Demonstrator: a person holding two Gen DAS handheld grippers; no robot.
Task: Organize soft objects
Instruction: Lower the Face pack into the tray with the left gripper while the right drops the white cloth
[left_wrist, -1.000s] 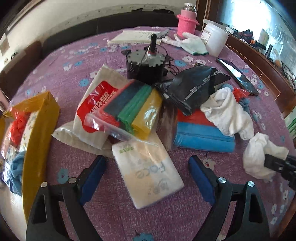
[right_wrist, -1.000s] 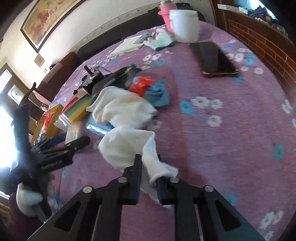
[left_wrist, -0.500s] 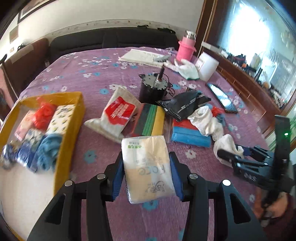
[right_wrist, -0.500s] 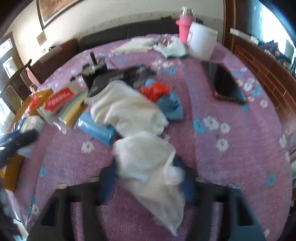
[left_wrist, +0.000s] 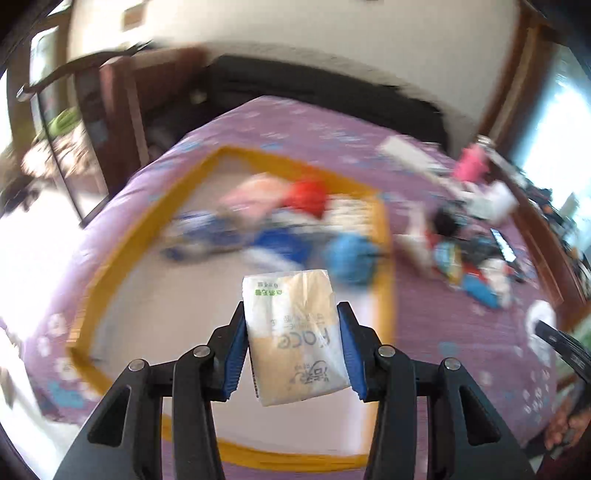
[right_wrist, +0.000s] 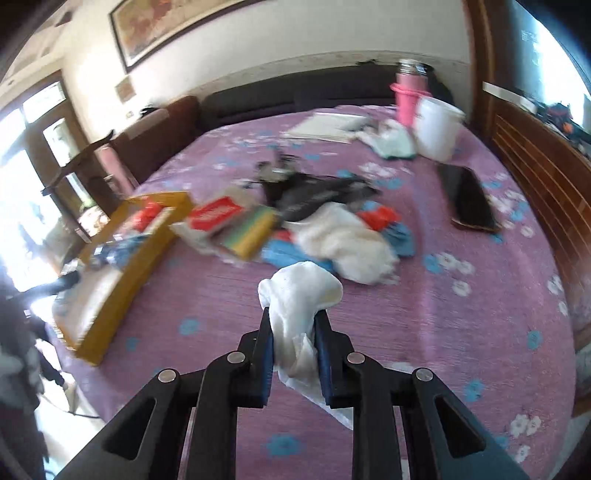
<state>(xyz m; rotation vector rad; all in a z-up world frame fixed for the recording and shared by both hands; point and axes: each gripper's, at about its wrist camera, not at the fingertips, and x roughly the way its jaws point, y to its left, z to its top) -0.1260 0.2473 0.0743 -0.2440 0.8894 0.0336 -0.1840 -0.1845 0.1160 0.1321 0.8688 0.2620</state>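
My left gripper (left_wrist: 291, 328) is shut on a white tissue pack (left_wrist: 295, 332) printed "face" and holds it above the yellow box (left_wrist: 110, 258), which has red, pink and blue soft things at its far side. My right gripper (right_wrist: 293, 332) is shut on a white cloth (right_wrist: 301, 295) and holds it lifted above the purple tablecloth (right_wrist: 461, 350). The yellow box also shows in the right wrist view (right_wrist: 129, 258) at the left. A pile of soft things lies mid-table: another white cloth (right_wrist: 347, 240), a red tissue pack (right_wrist: 216, 214) and coloured sponges (right_wrist: 251, 232).
A black bag (right_wrist: 317, 192), a phone (right_wrist: 467, 199), a white bucket (right_wrist: 436, 129), a pink bottle (right_wrist: 406, 96) and papers (right_wrist: 325, 127) lie further back. A wooden bench (right_wrist: 546, 177) runs along the right. The left wrist view is motion-blurred.
My left gripper closed on the tissue pack, lifted it and swung left over the yellow box. My right gripper lifted the white cloth off the table and pulled back.
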